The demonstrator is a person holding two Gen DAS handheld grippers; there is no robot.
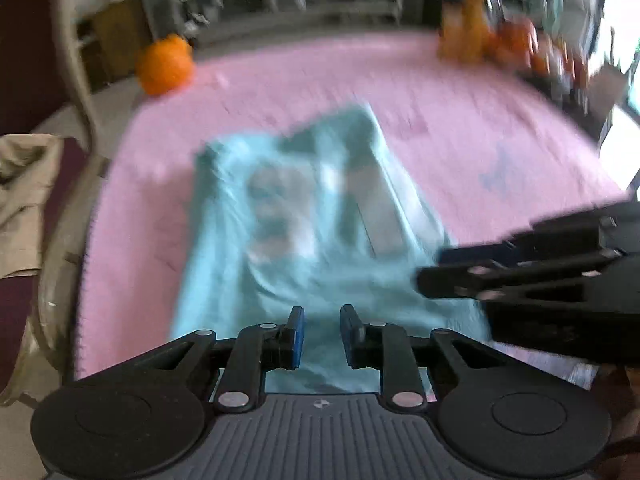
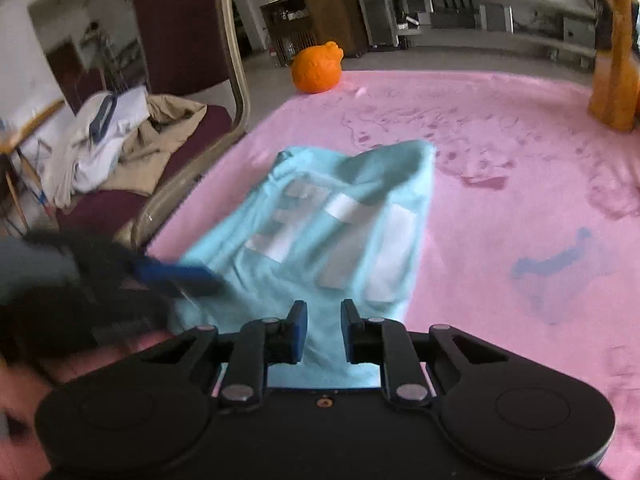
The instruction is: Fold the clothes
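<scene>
Nearest, the left claw point(image 1: 322, 326) and right claw point(image 2: 324, 320) both hang parted, gripping nothing, above the near hem of the light-blue shirt point(image 2: 340, 216) — spread on a pink blanket point(image 2: 500, 152). Beyond, an orange plush point(image 2: 317, 67).

A pink cloth point(image 2: 500, 152) fills most of the frame, with an orange ball-shaped toy point(image 2: 317, 67) at its upper edge. At left, a chair point(image 2: 188, 80) holds heaped beige and white garments point(image 2: 120, 140).
</scene>
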